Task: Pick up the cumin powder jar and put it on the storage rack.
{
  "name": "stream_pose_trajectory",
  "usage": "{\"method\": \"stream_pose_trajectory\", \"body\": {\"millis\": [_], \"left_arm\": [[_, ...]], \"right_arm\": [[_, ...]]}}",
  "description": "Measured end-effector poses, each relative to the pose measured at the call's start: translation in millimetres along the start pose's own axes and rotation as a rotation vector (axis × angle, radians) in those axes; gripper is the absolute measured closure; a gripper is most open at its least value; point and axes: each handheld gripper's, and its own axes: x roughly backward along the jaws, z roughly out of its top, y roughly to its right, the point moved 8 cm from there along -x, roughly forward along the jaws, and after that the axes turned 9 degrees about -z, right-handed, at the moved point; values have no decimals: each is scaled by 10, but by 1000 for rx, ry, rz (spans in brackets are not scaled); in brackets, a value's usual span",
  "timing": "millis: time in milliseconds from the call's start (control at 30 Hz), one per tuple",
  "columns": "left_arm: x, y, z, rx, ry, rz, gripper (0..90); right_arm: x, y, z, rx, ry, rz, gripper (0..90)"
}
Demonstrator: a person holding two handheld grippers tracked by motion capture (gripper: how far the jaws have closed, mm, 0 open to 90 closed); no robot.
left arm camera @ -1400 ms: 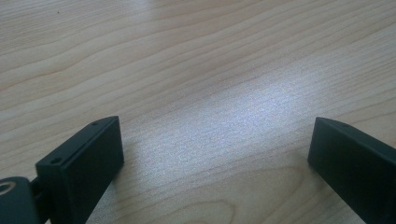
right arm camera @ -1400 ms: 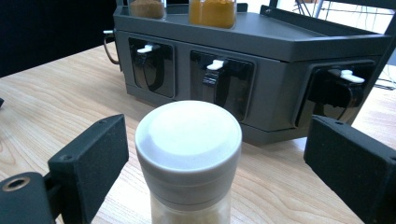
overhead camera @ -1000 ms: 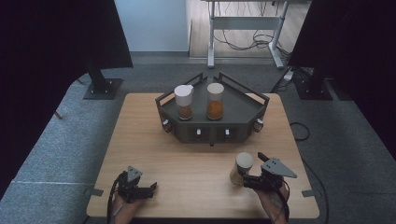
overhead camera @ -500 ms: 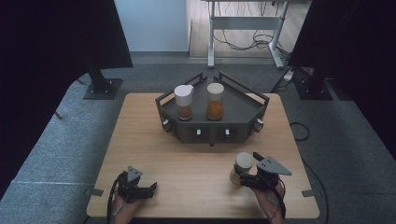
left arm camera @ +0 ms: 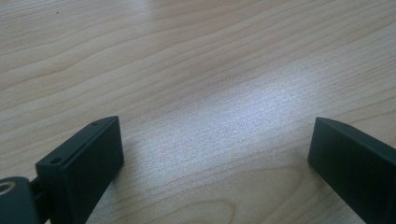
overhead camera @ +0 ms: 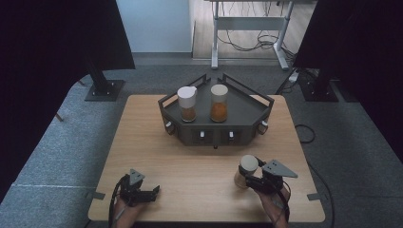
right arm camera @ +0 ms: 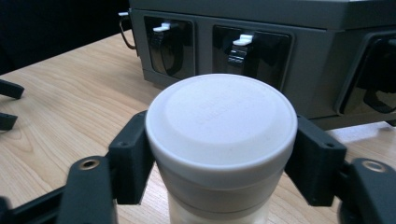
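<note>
Right hand-held gripper: jaws have just been closing, now clamped either side of the white-capped clear plastic jar, just under its cap. Jar stands upright on the pale wooden surface, near the right front edge, in front of the dark grey angular tray unit. Left hand-held gripper: jaws apart, nothing between them, low over bare wood at front left.

Place: a lab or test room
Signs: black curtains, grey carpet, light stands, cabled desk frame, wooden table
</note>
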Motion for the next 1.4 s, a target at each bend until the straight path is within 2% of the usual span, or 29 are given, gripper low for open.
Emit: {"method": "stream_pose_trajectory", "body": {"millis": [700, 1400], "left_arm": [[0, 0, 0, 0, 1, -2, 29], [-2, 0, 2, -2, 2, -3, 29]], "right_arm": [[17, -19, 54, 18, -14, -30, 327], [66, -46, 346, 40, 5, -28, 327]]}}
